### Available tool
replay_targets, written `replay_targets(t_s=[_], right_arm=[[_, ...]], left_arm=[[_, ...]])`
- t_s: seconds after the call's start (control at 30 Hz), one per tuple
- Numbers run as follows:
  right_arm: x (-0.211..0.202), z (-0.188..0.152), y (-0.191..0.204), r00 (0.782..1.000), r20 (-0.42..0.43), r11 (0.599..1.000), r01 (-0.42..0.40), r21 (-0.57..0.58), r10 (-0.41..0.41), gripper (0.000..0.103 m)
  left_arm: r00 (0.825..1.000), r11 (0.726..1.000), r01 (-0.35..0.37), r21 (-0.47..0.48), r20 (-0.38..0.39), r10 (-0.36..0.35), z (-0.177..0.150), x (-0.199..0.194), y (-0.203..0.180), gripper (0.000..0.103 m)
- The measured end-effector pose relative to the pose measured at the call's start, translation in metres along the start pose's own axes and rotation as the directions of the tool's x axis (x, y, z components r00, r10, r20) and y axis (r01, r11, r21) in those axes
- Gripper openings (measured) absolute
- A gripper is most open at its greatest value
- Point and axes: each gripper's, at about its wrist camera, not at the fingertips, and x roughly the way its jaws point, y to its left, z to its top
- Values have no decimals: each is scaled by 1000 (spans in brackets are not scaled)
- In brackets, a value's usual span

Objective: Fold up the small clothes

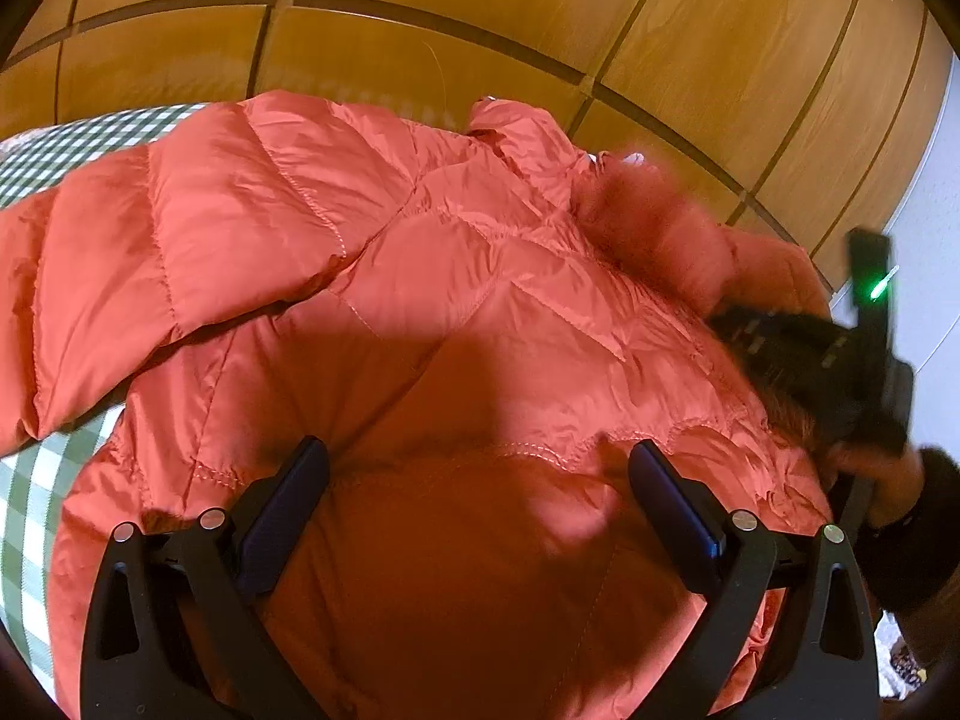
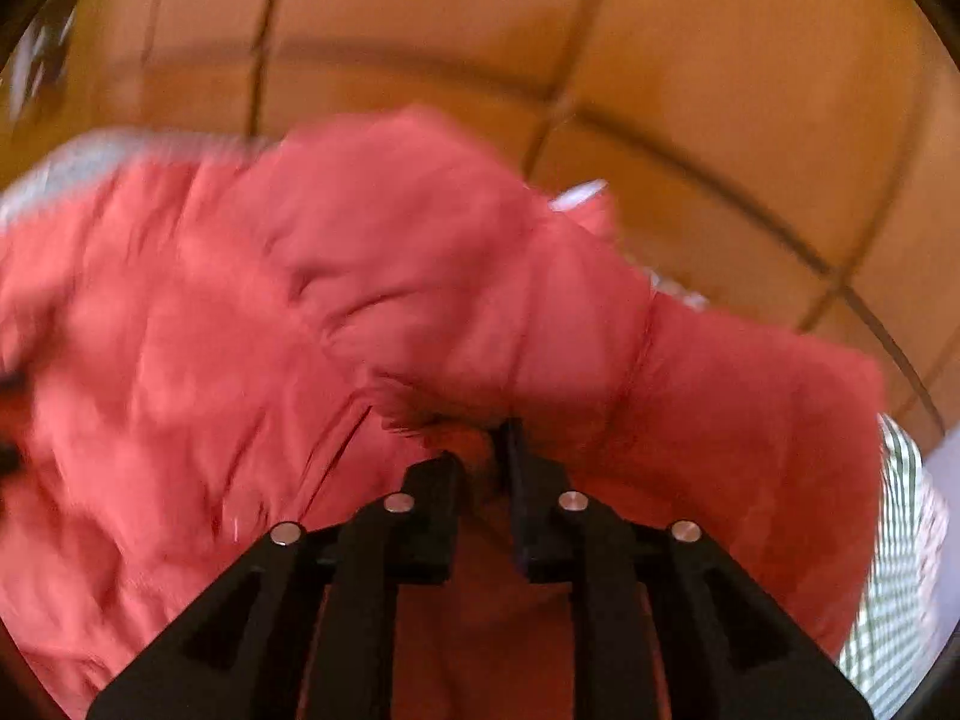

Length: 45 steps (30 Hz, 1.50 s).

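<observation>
An orange-red quilted puffer jacket (image 1: 420, 300) lies spread on a green checked cloth (image 1: 36, 510), one sleeve folded across its upper left. Its fur trim (image 1: 654, 234) sits at the upper right. My left gripper (image 1: 480, 450) hovers open just above the jacket's back, with nothing between its fingers. At the right edge, my right gripper (image 1: 780, 342) is blurred, its tips at the fur-trimmed part. In the right wrist view, my right gripper (image 2: 483, 444) has its jaws close together with a bunched fold of the jacket (image 2: 300, 330) at the tips.
Brown wooden panelling (image 1: 480, 18) rises right behind the jacket, and a pale wall (image 1: 936, 210) stands at the far right. A hand in a dark sleeve (image 1: 900, 510) holds the right gripper. The checked cloth (image 2: 900, 540) also shows at the right edge.
</observation>
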Motion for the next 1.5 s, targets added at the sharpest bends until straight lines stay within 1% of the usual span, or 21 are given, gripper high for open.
replay_targets(t_s=[0.03,0.1,0.13,0.17,0.27,0.33,0.43,0.57,0.63,0.7,0.73,0.8,0.83,0.87,0.9,0.97,1.07,1.2,1.27,1.4,1.5], right_arm=[[-1,-1,1,1000,3,1000,4,-10,-4,19],[-10,-3,-4,998,21,999,-54,4,54,37],[-19,-6,-8,995,43,995,-96,27,95,65],[-29,-9,-14,989,77,991,-129,46,125,82],[-66,-16,-27,971,166,978,-190,89,173,82],[-89,-23,-46,964,224,972,-178,151,142,84],[-113,-41,-88,957,290,940,-90,328,-10,94],[-117,-60,-134,962,179,847,82,526,-204,100],[-113,-73,-156,968,106,783,119,610,-229,101],[-107,-79,-170,967,37,731,164,663,-251,101],[-103,-84,-181,964,-16,692,203,693,-267,101],[-100,-90,-200,961,-80,643,239,727,-266,101],[-97,-90,-209,962,-100,619,241,747,-255,101],[-95,-91,-212,965,-99,611,233,756,-244,101],[-97,-90,-219,968,-91,609,218,763,-233,101],[-94,-77,-222,973,-52,634,188,750,-227,101],[-75,-51,-208,976,-28,712,178,680,-218,101],[-17,-41,-184,963,-135,784,270,559,-235,101],[9,-47,-173,949,-205,806,311,503,-238,101],[24,-62,-173,948,-229,784,312,537,-220,101],[23,-67,-176,956,-218,778,286,559,-195,101]], left_arm=[[1000,1000,1,-1,0,-1,0,0,0,99],[1000,1000,1,-1,-1,-1,0,0,0,99],[1000,1000,-1,-3,-4,1,0,0,0,99],[1000,1000,-15,-6,-7,15,1,-1,-1,99],[998,998,-54,-40,-16,54,11,-8,-5,99],[1000,997,-1,-83,16,2,25,-17,-9,99],[995,993,64,-104,86,-55,55,-21,-25,99],[992,991,121,-55,55,-118,91,14,-56,99],[996,995,94,-23,-8,-94,107,52,-70,99],[992,996,78,-47,-92,-82,115,89,-71,97],[989,994,79,-72,-119,-88,117,103,-70,92],[978,982,114,-147,-159,-137,117,125,-67,52],[970,973,139,-182,-173,-171,117,132,-67,37],[961,964,168,-207,-186,-207,117,134,-68,18],[960,960,180,-213,-176,-219,117,128,-70,10],[962,959,210,-189,-137,-237,118,106,-72,8],[976,973,180,-142,-101,-195,115,76,-67,8],[988,983,104,-152,-99,-120,100,64,-43,8],[984,983,102,-150,-133,-122,88,74,-38,8],[985,990,106,-95,-123,-118,70,87,-38,12],[985,987,117,-106,-115,-129,70,83,-34,18]])
